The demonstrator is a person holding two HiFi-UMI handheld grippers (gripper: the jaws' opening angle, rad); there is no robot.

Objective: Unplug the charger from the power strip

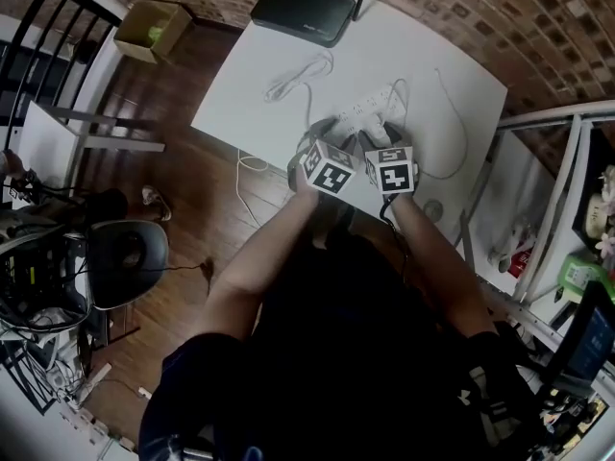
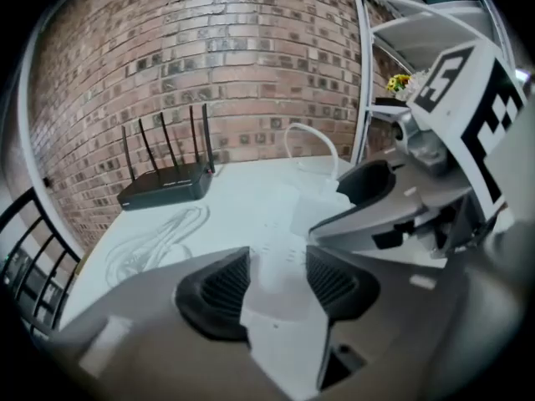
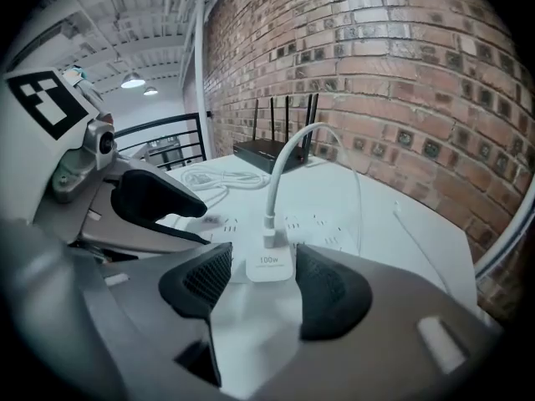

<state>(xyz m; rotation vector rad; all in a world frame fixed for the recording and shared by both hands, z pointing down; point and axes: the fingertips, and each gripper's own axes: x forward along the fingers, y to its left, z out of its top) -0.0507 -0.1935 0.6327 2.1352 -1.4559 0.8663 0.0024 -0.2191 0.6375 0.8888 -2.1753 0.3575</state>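
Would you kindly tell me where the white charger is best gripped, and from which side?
Take the charger by its two flat side faces, coming in from the near side and above, where the open jaws of the right gripper flank it. The cable leaves its top, so that face is blocked. It stands plugged into the power strip.

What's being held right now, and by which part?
Nothing. The right gripper straddles the charger, jaws open; the left gripper is open over the power strip.
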